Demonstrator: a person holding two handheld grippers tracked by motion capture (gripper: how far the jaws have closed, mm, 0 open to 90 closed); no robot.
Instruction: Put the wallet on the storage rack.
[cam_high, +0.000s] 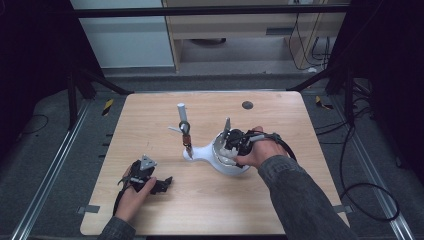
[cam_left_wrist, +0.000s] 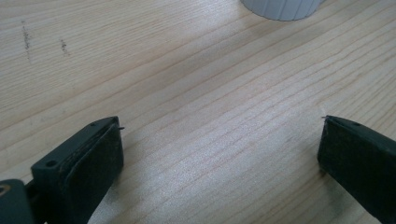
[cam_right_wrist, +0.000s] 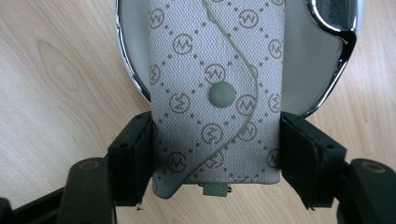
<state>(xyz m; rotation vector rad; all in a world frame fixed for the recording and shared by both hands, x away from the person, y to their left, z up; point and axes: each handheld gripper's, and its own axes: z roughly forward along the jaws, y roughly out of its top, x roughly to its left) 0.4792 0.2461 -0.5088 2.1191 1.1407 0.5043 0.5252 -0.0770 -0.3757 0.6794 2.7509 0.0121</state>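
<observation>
In the right gripper view a grey patterned key pouch with a round snap lies lengthwise between my right gripper's pads, which are shut on its two sides. The pouch's far end reaches over a white dish with a chrome rim. From the high view, my right gripper is at that white dish, right of centre. My left gripper rests on the table at the front left. Its jaws are wide open over bare wood.
The dish joins a white base with an upright post carrying small hanging items and a white cylinder on top. The ribbed white base shows beyond the left jaws. A dark round spot marks the far table. Cables lie on the floor at right.
</observation>
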